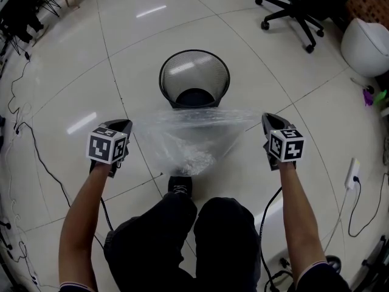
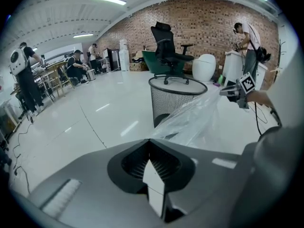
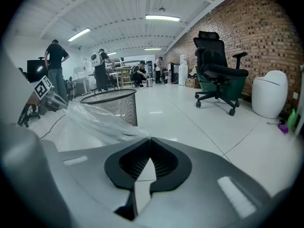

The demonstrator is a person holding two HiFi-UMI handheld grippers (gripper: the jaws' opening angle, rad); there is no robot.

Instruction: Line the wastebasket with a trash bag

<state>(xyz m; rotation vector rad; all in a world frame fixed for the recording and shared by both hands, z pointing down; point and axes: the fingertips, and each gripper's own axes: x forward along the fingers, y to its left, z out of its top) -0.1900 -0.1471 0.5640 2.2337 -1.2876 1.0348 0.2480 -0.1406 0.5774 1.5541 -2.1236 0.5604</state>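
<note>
Ahead on the tile: wastebasket (image 1: 214,66), black mesh, upright, nothing in it. Where's the bag? (Obs.)

Short of it. The bag (image 1: 188,139) hangs between the two grippers. Its top edge is pulled into a line and the rest sags to a crumpled tail just above a shoe (image 1: 180,184). It's not touching the basket, as far as the head view tells. (Rec.)

Grips? (Obs.)

On the left gripper (image 1: 126,125) the jaws are together, film pinched at the very tips. On the right gripper (image 1: 267,118), the same: jaws closed on the other end of that edge. Both are thin bites. (Rec.)

Step in hand, your read? (Obs.)

Bringing the held edge, which I take for the mouth, to the rim. It looks flat, layers likely lying together, so it wants opening before it can go over. (Rec.)

How to do it well? (Obs.)

Tail first: lift so the crumpled end clears the near rim, then lower it inside. Keep the hands level and the edge taut, not yanked. Film this thin could slip from tip grips or tear. Finish with the hands either side of the rim, centred. The basket looks light, and a snag on the near wall could tip or shove it. (Rec.)

Progress? (Obs.)

Early. Nothing over the rim yet. (Rec.)
</note>
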